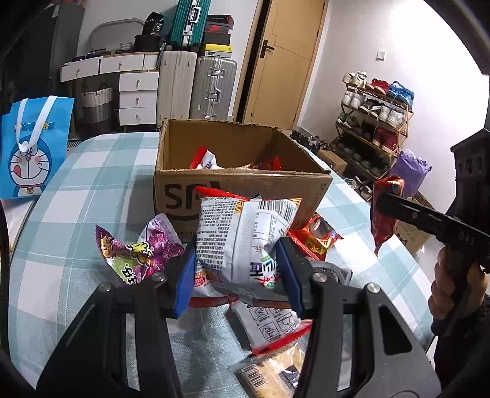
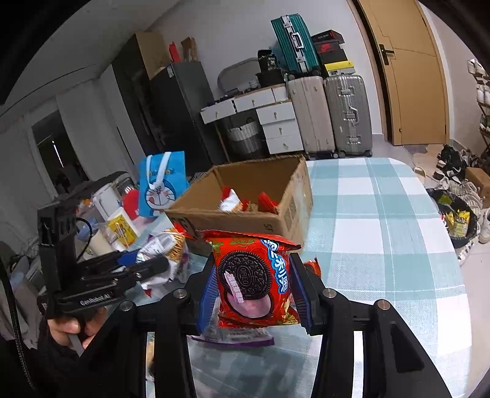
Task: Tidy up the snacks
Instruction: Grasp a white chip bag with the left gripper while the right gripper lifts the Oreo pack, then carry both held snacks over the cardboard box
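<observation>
A table (image 1: 92, 171) covered in a pale blue and white checked cloth fills the foreground. At its left edge stands a blue Doraemon gift bag (image 1: 32, 147) with white ribbon handles. Against the back wall are white drawers (image 1: 137, 98) with a woven basket (image 1: 96, 102) beneath, then 2 upright suitcases, 1 beige (image 1: 176, 85) and 1 silver (image 1: 214, 87). A teal suitcase (image 1: 190, 21) and stacked shoeboxes (image 1: 217, 33) sit on top of them. A wooden door (image 1: 284, 61) is closed. A shoe rack (image 1: 373, 113) full of shoes stands to the right, with a purple bag (image 1: 410, 171) near it.
</observation>
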Tool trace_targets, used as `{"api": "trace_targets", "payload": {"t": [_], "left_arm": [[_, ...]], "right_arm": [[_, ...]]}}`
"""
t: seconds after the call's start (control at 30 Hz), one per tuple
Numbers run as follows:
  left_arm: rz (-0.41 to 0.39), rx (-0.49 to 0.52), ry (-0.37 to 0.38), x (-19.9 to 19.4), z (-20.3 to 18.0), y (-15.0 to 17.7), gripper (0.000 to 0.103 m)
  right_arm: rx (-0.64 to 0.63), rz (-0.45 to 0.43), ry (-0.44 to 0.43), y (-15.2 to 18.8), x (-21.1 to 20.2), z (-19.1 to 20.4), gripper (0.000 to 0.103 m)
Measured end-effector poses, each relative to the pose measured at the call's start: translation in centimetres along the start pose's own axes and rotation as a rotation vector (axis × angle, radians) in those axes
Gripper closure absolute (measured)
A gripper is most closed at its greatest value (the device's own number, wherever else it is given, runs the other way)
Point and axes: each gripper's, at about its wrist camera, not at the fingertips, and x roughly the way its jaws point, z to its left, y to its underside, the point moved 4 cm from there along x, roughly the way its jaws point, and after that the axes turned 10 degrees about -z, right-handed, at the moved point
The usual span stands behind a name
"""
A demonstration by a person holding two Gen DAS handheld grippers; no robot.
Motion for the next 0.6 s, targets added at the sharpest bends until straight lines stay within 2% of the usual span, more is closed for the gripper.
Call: {"api": "trace_targets", "payload": {"t": [0.27, 0.6], "left_arm": [[-0.013, -0.027, -0.019, -0.7, 0.9, -0.8, 0.056], [-0.065, -0.039, -0.038, -2.0, 1.1, -3.8, 0.056]], "right_arm": [[0.019, -0.007, -0.032, -1.4, 1.1, 0.9, 0.059], [-0.004, 0.004, -0.058, -3.6, 3.2, 1.7, 0.059]]}}
